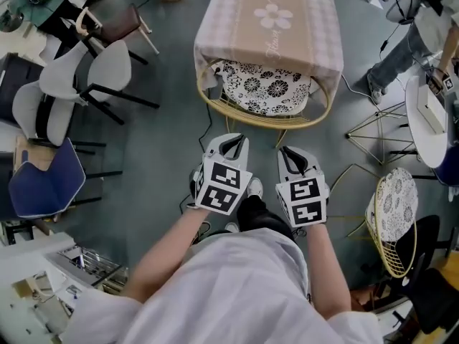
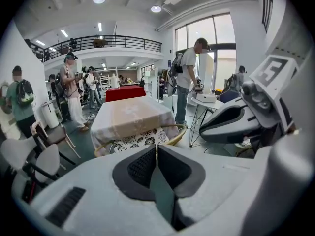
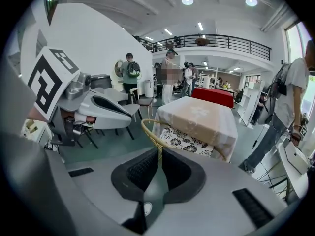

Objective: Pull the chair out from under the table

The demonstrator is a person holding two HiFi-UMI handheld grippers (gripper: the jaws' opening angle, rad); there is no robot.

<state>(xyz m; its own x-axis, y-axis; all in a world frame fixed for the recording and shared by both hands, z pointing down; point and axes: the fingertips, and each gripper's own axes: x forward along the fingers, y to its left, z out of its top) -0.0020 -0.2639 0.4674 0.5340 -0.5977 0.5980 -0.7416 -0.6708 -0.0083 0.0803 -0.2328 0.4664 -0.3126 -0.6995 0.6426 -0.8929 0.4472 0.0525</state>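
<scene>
A rattan chair [image 1: 237, 117] with a black-and-white flowered cushion [image 1: 264, 87] is tucked halfway under a table [image 1: 269, 20] draped in a pale checked cloth. My left gripper [image 1: 231, 143] and right gripper [image 1: 287, 151] hang side by side just short of the chair's curved back rim, apart from it. Both are shut with nothing between the pads. In the left gripper view the closed left gripper [image 2: 156, 149] points at the chair [image 2: 138, 140] and the table [image 2: 130, 114]. In the right gripper view the closed right gripper [image 3: 160, 151] lines up with the chair's rim [image 3: 147, 129].
White chairs [image 1: 79, 77] and a blue-seated chair [image 1: 46, 181] stand to the left. A second rattan chair [image 1: 394, 221] and a round white table on wire legs [image 1: 427, 120] are on the right. A person [image 2: 189, 77] stands by that table; others [image 2: 71, 92] stand farther back.
</scene>
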